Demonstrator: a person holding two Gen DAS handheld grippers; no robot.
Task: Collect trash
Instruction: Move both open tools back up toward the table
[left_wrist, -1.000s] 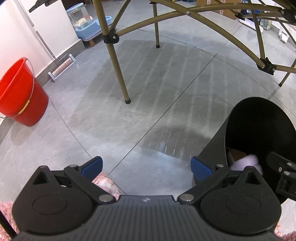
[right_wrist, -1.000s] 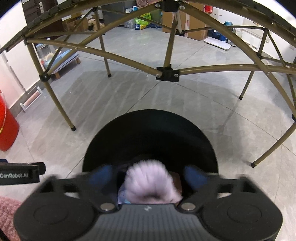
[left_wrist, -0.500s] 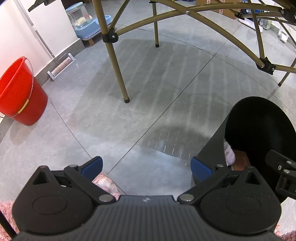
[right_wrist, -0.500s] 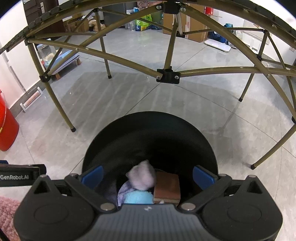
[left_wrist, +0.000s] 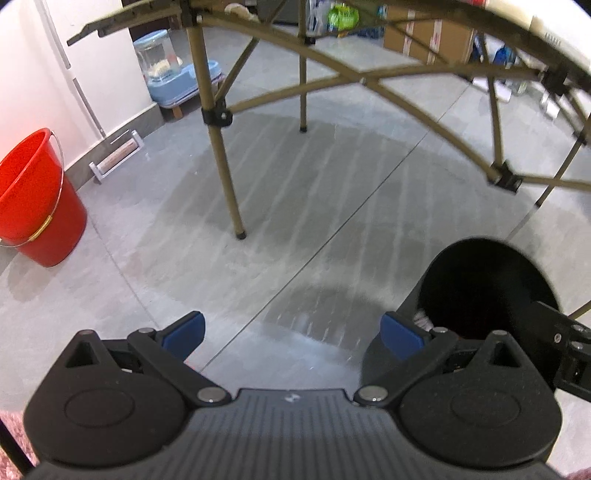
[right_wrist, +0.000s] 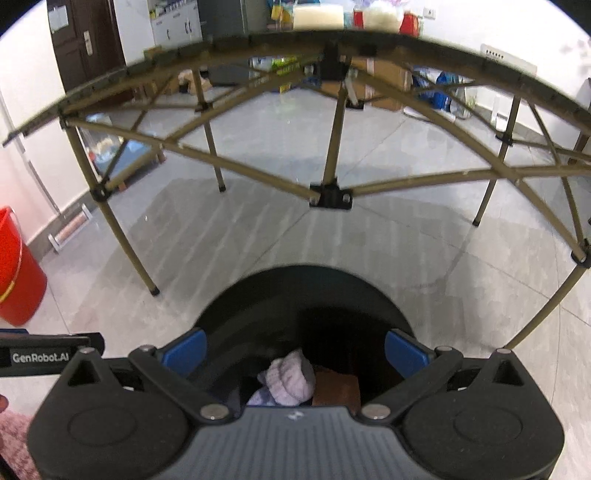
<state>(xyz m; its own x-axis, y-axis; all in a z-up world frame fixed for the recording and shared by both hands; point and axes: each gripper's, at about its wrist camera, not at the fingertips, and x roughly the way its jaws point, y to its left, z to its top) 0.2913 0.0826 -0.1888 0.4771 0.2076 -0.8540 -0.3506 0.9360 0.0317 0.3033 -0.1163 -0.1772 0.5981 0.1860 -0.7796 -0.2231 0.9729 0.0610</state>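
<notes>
Two tools are seen, each with its blue-padded fingers spread wide and nothing held between them. The left tool (left_wrist: 291, 334) is held over bare grey floor (left_wrist: 295, 206), and only tile is framed between its fingertips. The right tool (right_wrist: 295, 347) is held directly above the mouth of a black bin (right_wrist: 306, 295), whose rim is seen at 12 o'clock from the tool body.

Inside the bin, a pale lilac wad of trash (right_wrist: 290, 376) is seen lying loose, touching neither finger. Just beside it at 3 o'clock a brown block (right_wrist: 338, 387) rests, and a bit of blue material (right_wrist: 262, 398) shows under the wad at 7 o'clock. In the left wrist view the same bin (left_wrist: 480, 280) stands at 3 o'clock of the left tool, with a pale scrap visible just inside its near wall; the right tool's black body overlaps its rim at the right edge.

A red bucket (left_wrist: 37, 199) stands by the wall at 9 o'clock, well apart from the bin. A folding frame of olive-tan legs (right_wrist: 332, 155) spans the floor at 12 o'clock, with boxes and bags blurred behind it. A patch of pink rug (right_wrist: 14, 435) shows at the lower left corner.
</notes>
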